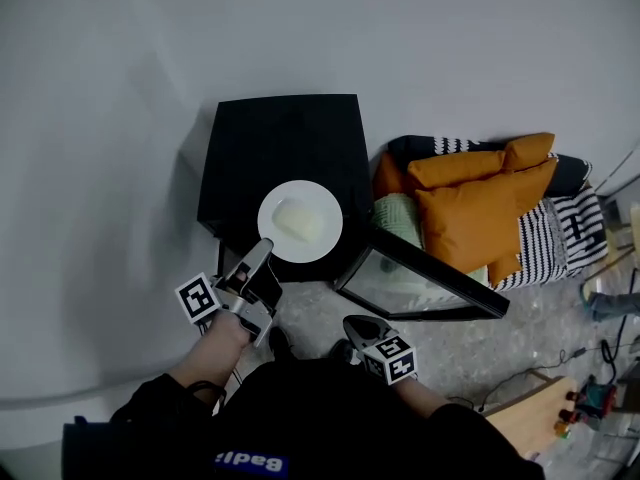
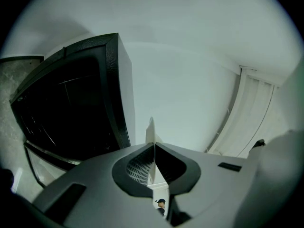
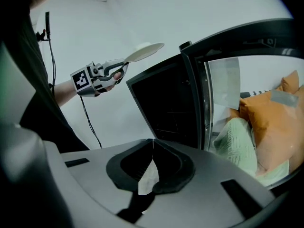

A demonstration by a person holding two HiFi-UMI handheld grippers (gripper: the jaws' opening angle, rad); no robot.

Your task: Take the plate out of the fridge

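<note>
Only pinching the plate (image 1: 300, 221) by its rim in the left gripper (image 1: 265, 248) jaws, could tilt, slip, smash on the fridge (image 1: 270, 138) top. Right gripper (image 1: 358, 326) jaws closed, empty.

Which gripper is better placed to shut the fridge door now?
Right. The right gripper is empty, with its jaws together, and is near the open fridge door. The left gripper is shut on the rim of the plate, holding it above the fridge.
</note>
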